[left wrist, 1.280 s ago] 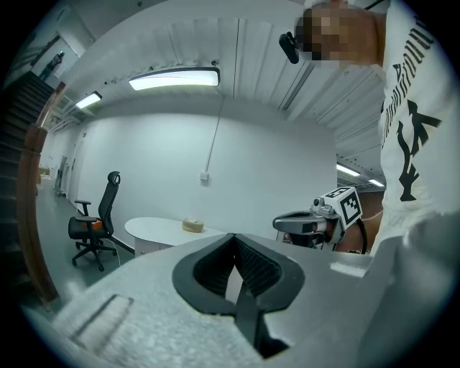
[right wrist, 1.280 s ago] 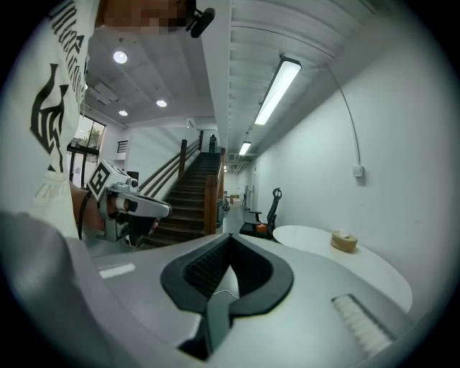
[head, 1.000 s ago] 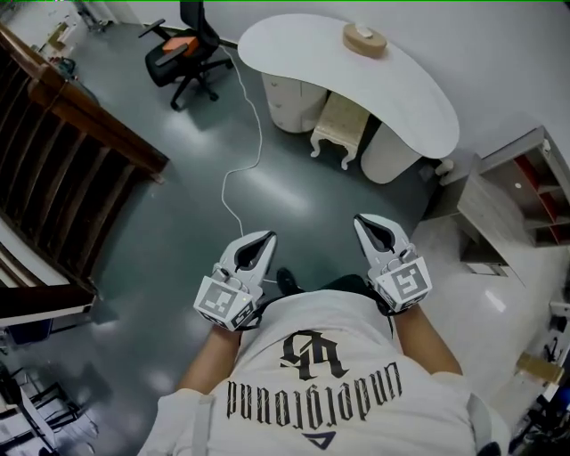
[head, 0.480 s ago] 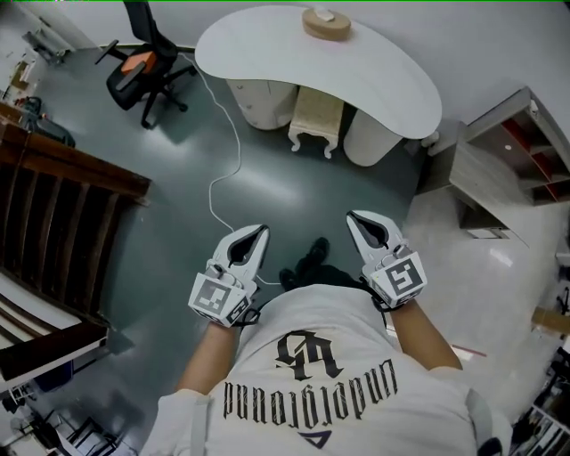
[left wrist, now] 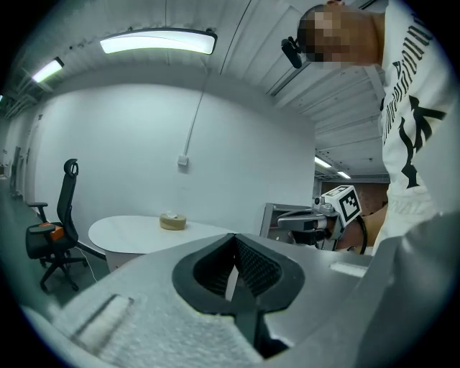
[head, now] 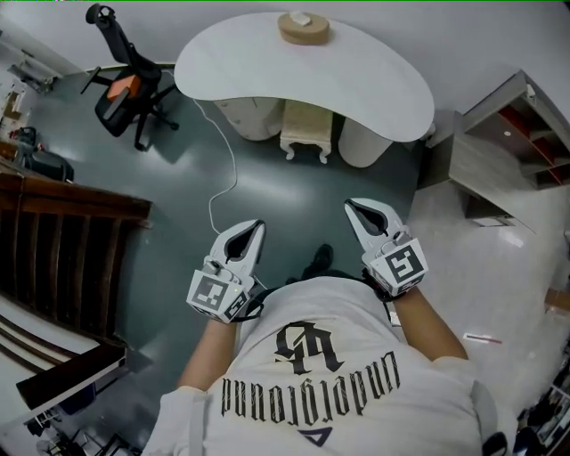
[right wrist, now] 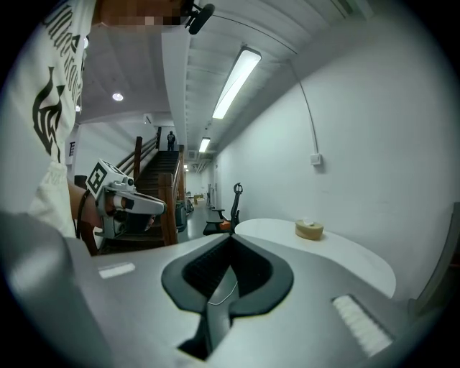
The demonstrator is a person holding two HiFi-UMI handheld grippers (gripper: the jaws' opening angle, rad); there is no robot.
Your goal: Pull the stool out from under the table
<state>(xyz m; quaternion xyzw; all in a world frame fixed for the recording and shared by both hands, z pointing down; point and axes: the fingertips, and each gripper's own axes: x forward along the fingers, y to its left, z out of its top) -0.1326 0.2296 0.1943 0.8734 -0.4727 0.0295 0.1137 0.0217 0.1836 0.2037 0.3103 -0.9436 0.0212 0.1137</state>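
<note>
Tan roll [head: 303,28] on white table [head: 378,85]

A black office chair [head: 125,85] with an orange patch on its seat stands on the dark grey-green floor [head: 178,232], close to the white wall. Right of the chair, a thin white cable [head: 234,169] snakes across the floor in loose curves. Further right of the chair lies a flat tan roll [head: 304,28] with a small white thing on top. Below the chair in the head view is a dark wooden railing [head: 71,258] with upright bars. Far right of the chair, well apart from it, a grey shelf unit [head: 485,156] with reddish insides stands where the floor turns pale and glossy. High on the wall above the chair's level, a small white box [left wrist: 184,161] has a cable rising to the ceiling beside a long lamp [left wrist: 158,43].
</note>
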